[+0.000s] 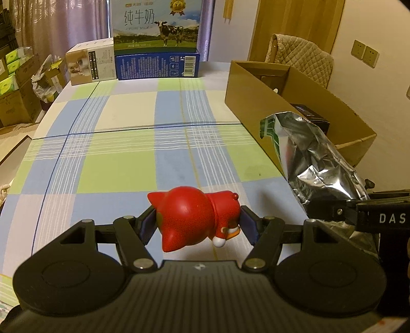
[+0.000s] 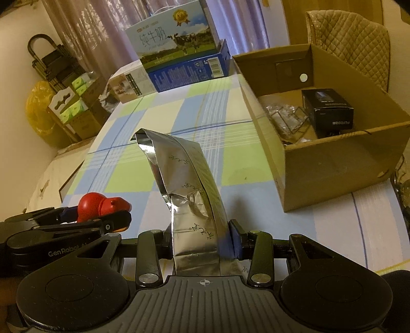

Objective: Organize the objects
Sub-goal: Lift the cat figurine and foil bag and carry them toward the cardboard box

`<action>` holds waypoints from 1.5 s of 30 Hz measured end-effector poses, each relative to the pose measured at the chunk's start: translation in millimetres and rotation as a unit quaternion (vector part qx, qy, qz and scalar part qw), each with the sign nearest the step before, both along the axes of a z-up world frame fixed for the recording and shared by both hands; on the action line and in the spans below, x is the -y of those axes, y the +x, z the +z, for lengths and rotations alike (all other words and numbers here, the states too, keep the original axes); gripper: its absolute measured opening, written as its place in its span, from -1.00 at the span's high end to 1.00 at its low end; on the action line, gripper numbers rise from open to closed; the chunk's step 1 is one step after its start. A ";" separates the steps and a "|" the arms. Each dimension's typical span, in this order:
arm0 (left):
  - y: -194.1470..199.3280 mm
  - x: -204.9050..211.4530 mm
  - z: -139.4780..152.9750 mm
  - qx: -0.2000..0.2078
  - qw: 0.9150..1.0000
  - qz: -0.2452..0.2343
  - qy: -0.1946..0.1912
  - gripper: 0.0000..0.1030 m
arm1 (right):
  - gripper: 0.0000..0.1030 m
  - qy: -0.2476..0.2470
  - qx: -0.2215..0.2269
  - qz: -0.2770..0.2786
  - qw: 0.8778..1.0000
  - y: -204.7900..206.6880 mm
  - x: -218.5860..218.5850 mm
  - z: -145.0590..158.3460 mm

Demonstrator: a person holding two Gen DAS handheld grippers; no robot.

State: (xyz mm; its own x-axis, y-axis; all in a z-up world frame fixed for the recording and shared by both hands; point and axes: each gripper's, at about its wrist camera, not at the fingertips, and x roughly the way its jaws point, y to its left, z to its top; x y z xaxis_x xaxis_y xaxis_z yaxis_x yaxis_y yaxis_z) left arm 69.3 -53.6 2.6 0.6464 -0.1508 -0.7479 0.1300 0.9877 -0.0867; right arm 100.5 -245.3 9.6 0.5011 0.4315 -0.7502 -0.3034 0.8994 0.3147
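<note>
a black box [image 2: 329,108] is already seen in the cardboard box [image 2: 333,164], while the red figurine [image 1: 191,217] and foil pouch [image 2: 192,205], clamped in the left tool [image 1: 198,221] and right tool [image 2: 201,237] above the table [image 1: 123,158], are judged not yet stowed.

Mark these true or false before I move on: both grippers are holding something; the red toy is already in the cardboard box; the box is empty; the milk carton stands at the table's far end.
1. Both grippers hold something: true. The left gripper grips the red toy; the right gripper grips the silver foil bag.
2. Toy in the cardboard box: false, it is held over the table.
3. Box empty: false, a black box lies inside.
4. Milk carton at the far end: true.
</note>
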 end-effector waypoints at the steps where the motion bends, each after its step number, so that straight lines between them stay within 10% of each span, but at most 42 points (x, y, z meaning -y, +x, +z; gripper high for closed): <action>1: -0.4 0.6 0.6 0.000 1.000 -0.001 -0.001 -0.22 | 0.28 0.000 0.001 0.000 1.000 -0.9 1.0 1.0; 45: 20.4 74.3 41.7 0.028 0.996 -0.072 -0.042 -0.22 | 0.28 0.019 0.054 -0.094 0.994 1.6 95.2 63.6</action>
